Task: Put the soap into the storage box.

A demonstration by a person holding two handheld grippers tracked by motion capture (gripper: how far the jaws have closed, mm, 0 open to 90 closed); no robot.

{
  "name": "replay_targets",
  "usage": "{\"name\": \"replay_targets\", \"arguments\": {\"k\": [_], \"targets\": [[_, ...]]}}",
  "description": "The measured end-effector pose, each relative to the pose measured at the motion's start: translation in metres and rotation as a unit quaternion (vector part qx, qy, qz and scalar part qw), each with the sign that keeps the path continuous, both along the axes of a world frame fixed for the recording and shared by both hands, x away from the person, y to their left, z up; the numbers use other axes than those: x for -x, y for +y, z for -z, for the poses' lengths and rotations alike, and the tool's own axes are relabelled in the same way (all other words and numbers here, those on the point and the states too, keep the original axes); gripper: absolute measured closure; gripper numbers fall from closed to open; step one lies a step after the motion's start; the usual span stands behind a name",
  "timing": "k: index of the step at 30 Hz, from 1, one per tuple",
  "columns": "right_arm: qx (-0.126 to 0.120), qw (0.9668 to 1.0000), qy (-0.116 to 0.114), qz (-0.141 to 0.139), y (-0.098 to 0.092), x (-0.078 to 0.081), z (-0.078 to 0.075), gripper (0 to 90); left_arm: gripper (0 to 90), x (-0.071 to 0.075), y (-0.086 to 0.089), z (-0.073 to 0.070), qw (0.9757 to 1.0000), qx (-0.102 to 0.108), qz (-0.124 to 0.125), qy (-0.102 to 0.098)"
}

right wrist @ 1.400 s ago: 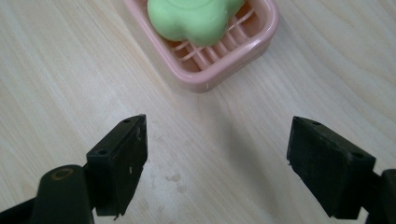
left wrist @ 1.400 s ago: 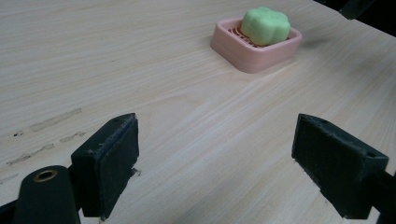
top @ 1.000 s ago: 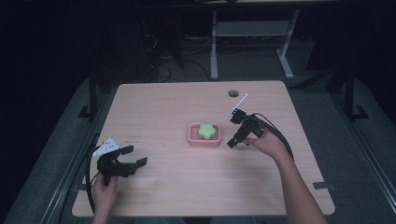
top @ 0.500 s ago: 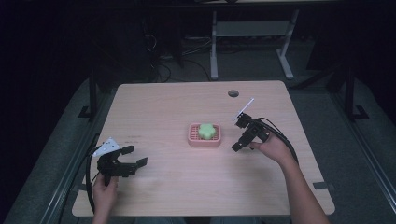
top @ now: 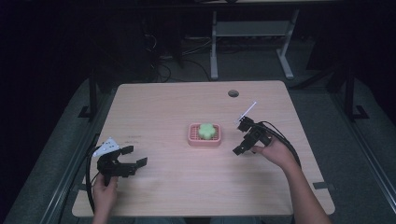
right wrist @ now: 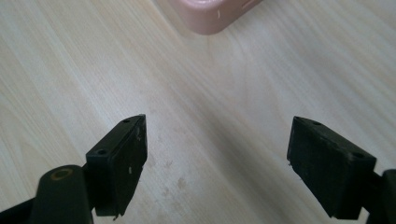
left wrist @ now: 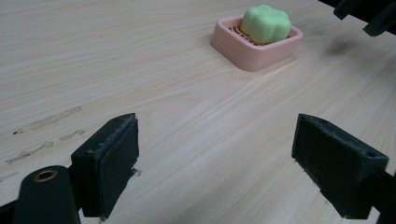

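Since a second ago, the right hand-held gripper (top: 243, 137) has drawn back from beside the pink dish toward the near right of the worktop (top: 177, 102), while the left hand-held gripper (top: 133, 156) has kept its place at the near left corner.

Nearest the person, the left hand (top: 104, 193) holds its hand-held gripper low over the wood, a white-grey plate on top, jaws spread wide with nothing between them. In the left gripper view both black pads (left wrist: 112, 161) stand far apart over bare grain with a few faint scuff marks.

Farther in, at the right, the right hand (top: 275, 151) holds the other hand-held gripper pointed toward the middle of the worktop, its cable looping behind and a thin white strip sticking up from its far end. Its jaws too are wide apart and empty; in the right gripper view the pads (right wrist: 123, 163) frame bare wood, with a corner of the dish at the top edge.

Beyond both, near the middle of the worktop, sits the pink soap dish (top: 192, 138), and on its slatted top lies a green flower-shaped soap (top: 206, 130). The dish lies near the right hand-held gripper but apart from it, and well apart from the left one.

Farthest off, a round cable hole (top: 233, 93) is cut near the back edge.
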State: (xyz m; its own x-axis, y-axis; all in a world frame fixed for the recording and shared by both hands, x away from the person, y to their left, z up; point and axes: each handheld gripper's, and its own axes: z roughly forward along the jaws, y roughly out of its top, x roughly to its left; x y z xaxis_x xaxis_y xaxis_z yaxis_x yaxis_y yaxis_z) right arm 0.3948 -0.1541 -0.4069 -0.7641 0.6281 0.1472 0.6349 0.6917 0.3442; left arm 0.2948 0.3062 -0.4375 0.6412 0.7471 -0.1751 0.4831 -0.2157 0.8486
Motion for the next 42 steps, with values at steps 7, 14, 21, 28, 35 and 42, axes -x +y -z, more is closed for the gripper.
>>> {"name": "replay_targets", "arguments": {"k": [7,14,21,28,35,42], "targets": [[-0.003,1.0,0.003,0.004,-0.008,0.006,0.006,19.4,14.6,0.0,0.0,0.0,1.0,0.001,0.0,0.0],[0.0,1.0,0.006,0.007,-0.013,0.011,0.01,18.6,14.6,0.0,0.002,0.0,1.0,0.005,-0.001,0.001],[-0.008,0.9999,0.001,0.008,-0.018,0.017,0.012,19.0,14.6,0.0,0.001,0.0,1.0,0.006,-0.001,0.001],[-0.008,0.9999,0.003,0.012,-0.025,0.023,0.015,18.4,14.6,0.0,0.001,0.0,1.0,0.004,0.001,0.002],[-0.017,0.9997,-0.004,0.017,-0.034,0.032,0.015,18.6,14.6,0.0,0.001,0.001,1.0,0.005,0.002,0.002],[-0.027,0.9991,-0.006,0.031,-0.047,0.042,0.02,18.5,14.6,0.0,0.001,0.001,1.0,0.006,0.002,0.003]]}}
